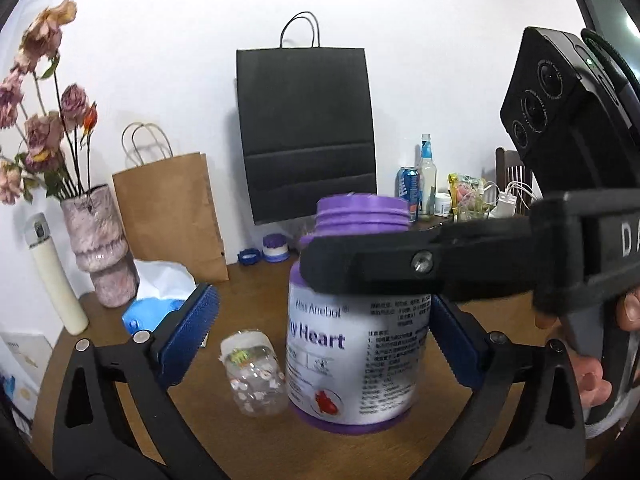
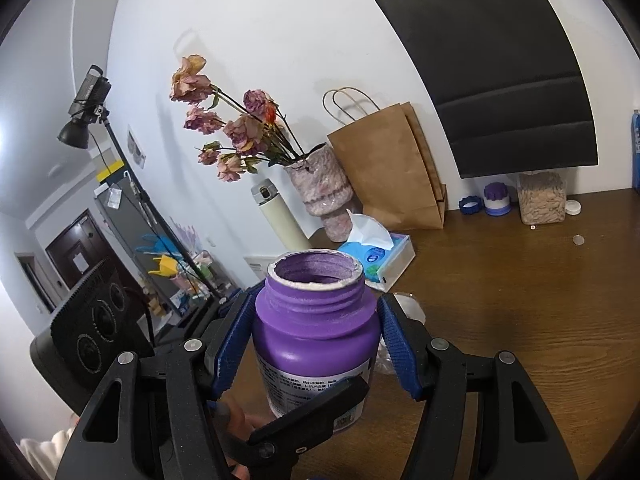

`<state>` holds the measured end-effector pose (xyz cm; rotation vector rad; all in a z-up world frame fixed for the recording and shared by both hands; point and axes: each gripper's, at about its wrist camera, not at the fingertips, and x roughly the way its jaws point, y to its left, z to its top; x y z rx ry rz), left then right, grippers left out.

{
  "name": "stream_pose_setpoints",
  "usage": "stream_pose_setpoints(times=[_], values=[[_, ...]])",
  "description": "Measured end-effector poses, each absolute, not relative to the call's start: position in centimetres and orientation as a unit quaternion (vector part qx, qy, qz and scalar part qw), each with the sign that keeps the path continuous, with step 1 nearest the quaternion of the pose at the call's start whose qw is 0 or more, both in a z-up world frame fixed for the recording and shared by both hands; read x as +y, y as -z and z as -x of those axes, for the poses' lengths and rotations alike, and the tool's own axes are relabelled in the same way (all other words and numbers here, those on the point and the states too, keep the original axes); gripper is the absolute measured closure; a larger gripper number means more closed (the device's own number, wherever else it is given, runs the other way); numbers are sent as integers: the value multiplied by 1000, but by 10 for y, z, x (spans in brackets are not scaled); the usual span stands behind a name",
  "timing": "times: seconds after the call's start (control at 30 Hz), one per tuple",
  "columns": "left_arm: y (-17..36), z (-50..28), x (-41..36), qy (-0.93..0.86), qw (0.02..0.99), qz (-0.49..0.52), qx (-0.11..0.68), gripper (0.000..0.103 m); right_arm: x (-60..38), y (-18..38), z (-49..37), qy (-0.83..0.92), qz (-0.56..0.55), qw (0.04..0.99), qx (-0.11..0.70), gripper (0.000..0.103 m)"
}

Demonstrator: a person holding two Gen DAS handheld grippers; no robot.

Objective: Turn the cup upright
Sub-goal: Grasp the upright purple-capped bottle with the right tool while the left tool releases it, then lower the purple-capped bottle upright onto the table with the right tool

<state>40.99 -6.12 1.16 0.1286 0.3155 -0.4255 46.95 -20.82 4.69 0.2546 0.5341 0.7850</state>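
Note:
The cup is a purple jar [image 1: 356, 344] with a white label. It stands upright on the brown table [image 1: 248, 296], open mouth up. My left gripper [image 1: 324, 328] is open, its blue pads wide on either side of the jar. The right pad is close to the jar's side and the left pad stands well away. In the right wrist view my right gripper [image 2: 316, 340] is shut on the jar [image 2: 316, 320] at its shoulder, a blue pad against each side. One black finger [image 1: 360, 270] of the right gripper crosses the jar's shoulder in the left wrist view.
A small clear bottle [image 1: 256, 372] lies on its side just left of the jar. Behind are a tissue box [image 2: 380, 256], a vase of dried flowers [image 1: 98, 240], a cream flask [image 1: 54, 276], a brown bag [image 1: 172, 216], a black bag [image 1: 308, 132], cans and bottles [image 1: 420, 184]. A person's fingers [image 1: 592, 384] hold the right gripper.

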Motion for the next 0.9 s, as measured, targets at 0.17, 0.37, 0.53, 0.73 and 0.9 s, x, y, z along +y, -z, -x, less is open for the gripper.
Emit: stream_pose_setpoints(times=[0.17,0.37,0.53,0.73,0.9], values=[[5,-404,-46,252,942,-20,219,0,-207,-39,-459,-364,-83,893,251,36],[45,-411,-22,260,909,40,323,0,-196,-6,-451,-330,-22,908,257,36],[68,-405,-28,253,904,-2,345,2,-174,29,-439,-306,65,916,250,36],[83,-389,-37,260,896,-52,355,3,-168,54,-429,-308,86,910,264,36],[90,-386,-38,249,895,-57,366,3,-170,66,-425,-309,84,904,284,35]])
